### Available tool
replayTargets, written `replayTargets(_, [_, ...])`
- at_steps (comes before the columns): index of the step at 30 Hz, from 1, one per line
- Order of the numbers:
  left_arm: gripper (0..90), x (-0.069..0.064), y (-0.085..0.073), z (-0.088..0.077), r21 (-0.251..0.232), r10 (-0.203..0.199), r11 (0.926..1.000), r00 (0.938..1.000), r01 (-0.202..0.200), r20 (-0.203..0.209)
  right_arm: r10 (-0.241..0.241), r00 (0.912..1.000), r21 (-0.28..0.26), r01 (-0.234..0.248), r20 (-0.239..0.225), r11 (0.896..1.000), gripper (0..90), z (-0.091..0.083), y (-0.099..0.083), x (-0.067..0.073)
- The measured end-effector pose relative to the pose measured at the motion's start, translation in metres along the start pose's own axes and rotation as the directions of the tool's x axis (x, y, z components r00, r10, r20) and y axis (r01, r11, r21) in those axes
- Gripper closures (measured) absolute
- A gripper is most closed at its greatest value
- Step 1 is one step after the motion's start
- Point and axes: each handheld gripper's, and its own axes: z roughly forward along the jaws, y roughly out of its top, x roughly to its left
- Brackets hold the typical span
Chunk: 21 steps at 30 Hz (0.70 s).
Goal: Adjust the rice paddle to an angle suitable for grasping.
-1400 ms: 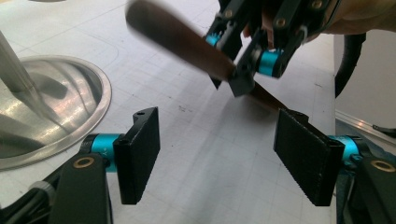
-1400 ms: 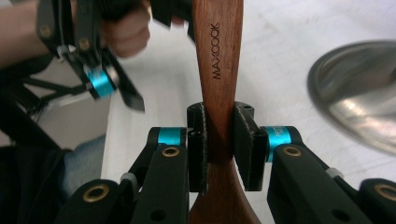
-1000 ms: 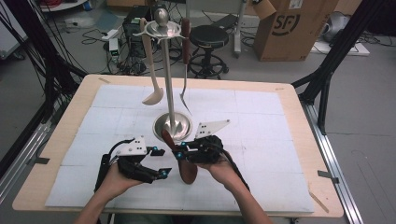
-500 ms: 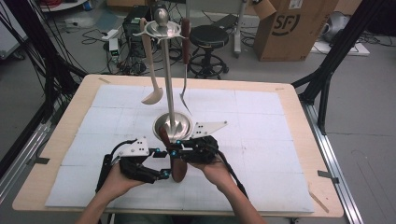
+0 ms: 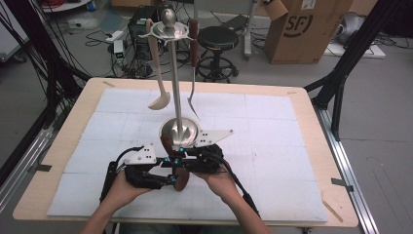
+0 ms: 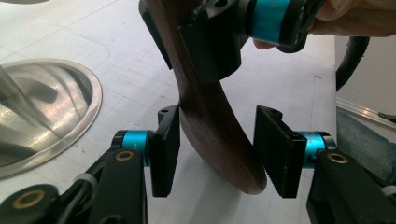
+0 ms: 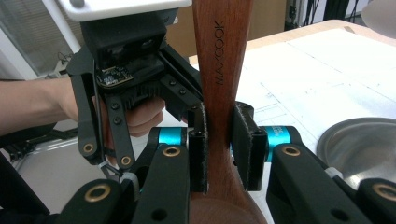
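Left gripper just closing around the wooden spatula blade, pads not yet pressing; right gripper clamped on its neck: handover probably beginning

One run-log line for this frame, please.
right gripper: shut on wooden spatula handle | left gripper: jaws just closing around blade, one pad touching | stand: behind

We are holding our black left hand-held gripper and black right hand-held gripper low and close together, forearms reaching in side by side. Our right jaws are clamping tight; our left jaws have just been closing, one pad touching, the other apart.
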Motion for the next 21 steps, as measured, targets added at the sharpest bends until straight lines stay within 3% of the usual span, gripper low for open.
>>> replayTargets(9, [64.2,-0.0009,0.0,-0.0023,-0.005,0.018,0.9998,0.9998,-0.018,0.001,-0.03,0.9995,0.014,0.03,0.009,0.999,75.7,-0.0035,0.0012,0.0043])
replayTargets(16, [76.0,-0.0027,0.0005,-0.0028,-0.012,0.044,0.9989,0.999,-0.044,-0.004,-0.054,0.998,0.041,0.056,-0.033,0.998,73.4,-0.0048,0.0002,0.0019])
replayTargets(21, [76.3,-0.0033,0.0008,-0.0029,-0.012,0.053,0.9985,0.9986,-0.053,0.006,-0.053,0.997,0.045,0.056,-0.057,0.997,73.3,-0.0029,-0.0015,0.0017])
